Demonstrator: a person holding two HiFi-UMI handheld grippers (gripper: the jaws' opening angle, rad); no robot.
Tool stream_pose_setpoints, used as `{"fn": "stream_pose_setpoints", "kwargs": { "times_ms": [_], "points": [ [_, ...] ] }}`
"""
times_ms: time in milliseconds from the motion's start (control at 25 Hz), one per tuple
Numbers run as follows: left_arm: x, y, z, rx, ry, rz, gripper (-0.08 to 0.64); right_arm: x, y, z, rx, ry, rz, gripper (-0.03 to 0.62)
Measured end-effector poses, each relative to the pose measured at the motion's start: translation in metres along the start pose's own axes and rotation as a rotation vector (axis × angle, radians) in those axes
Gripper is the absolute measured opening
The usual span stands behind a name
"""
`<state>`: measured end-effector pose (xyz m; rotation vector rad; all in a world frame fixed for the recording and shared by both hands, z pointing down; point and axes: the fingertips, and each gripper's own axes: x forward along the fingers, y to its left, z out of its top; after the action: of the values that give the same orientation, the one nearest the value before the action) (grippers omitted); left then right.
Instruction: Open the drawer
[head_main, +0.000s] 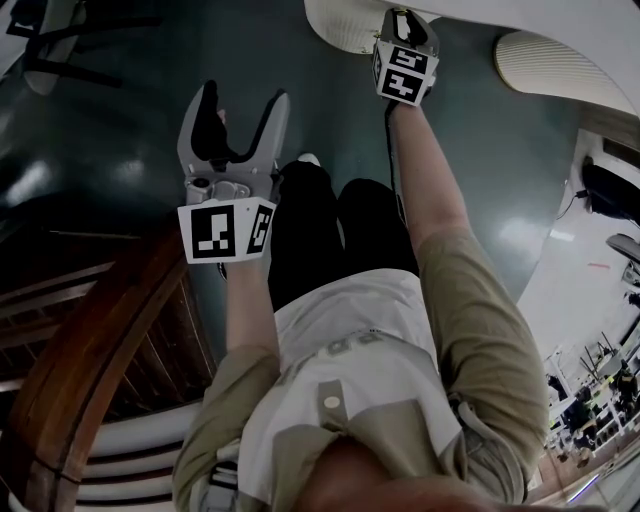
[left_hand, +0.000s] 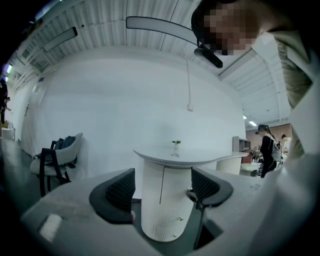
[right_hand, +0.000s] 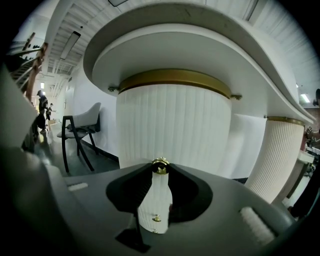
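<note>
A white fluted round cabinet (right_hand: 172, 125) stands under a curved white tabletop (right_hand: 210, 45). My right gripper (right_hand: 160, 167) reaches up to its front, and the two dark jaw tips close around a small gold drawer knob (right_hand: 160, 163). Another gold knob (right_hand: 156, 218) shows lower down through the gap between the jaws. In the head view the right gripper (head_main: 404, 22) points at the cabinet (head_main: 345, 25), arm stretched forward. My left gripper (head_main: 243, 112) hangs back over the dark floor, open and empty. The left gripper view shows the same cabinet (left_hand: 165, 200) between those open jaws, some way off.
A second fluted pedestal (right_hand: 278, 155) stands to the right of the cabinet. A chair (right_hand: 82, 127) stands by the wall on the left. A curved wooden stair rail (head_main: 90, 350) runs along my left side. A person (left_hand: 267, 147) stands far off to the right.
</note>
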<state>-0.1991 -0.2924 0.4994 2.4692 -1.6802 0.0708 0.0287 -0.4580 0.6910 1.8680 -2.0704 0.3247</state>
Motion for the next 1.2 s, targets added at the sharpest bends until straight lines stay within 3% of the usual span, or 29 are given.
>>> {"fn": "stream_pose_setpoints", "kwargs": {
  "times_ms": [760, 1200],
  "points": [
    [-0.009, 0.005, 0.002, -0.015, 0.002, 0.045, 0.362, 0.000, -0.002, -0.002, 0.013, 0.039, 0.010, 0.103],
    [-0.019, -0.004, 0.008, -0.014, 0.019, 0.056, 0.362, -0.035, 0.005, -0.020, -0.007, 0.056, 0.036, 0.104]
  ]
}}
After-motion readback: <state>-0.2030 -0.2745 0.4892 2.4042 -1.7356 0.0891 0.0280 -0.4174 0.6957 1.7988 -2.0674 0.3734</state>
